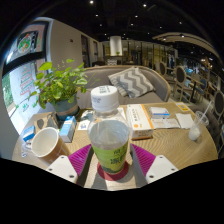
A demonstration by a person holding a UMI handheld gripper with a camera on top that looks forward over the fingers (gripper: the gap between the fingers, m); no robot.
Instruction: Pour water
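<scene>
Low centre of the frame, the jaws of the gripper (pixel 111 160) clamp the upright water bottle (pixel 108 133), cap on, above the table (pixel 170 146); the paper cup (pixel 46 143) at lower left looks the likely pouring target

The gripper (pixel 110 160) clamps a white-capped bottle (pixel 108 135) between both pink pads (pixel 80 158), upright above the wooden table (pixel 170 145). A paper cup (pixel 45 144) stands nearby to its left, before a potted plant (pixel 60 85).
</scene>
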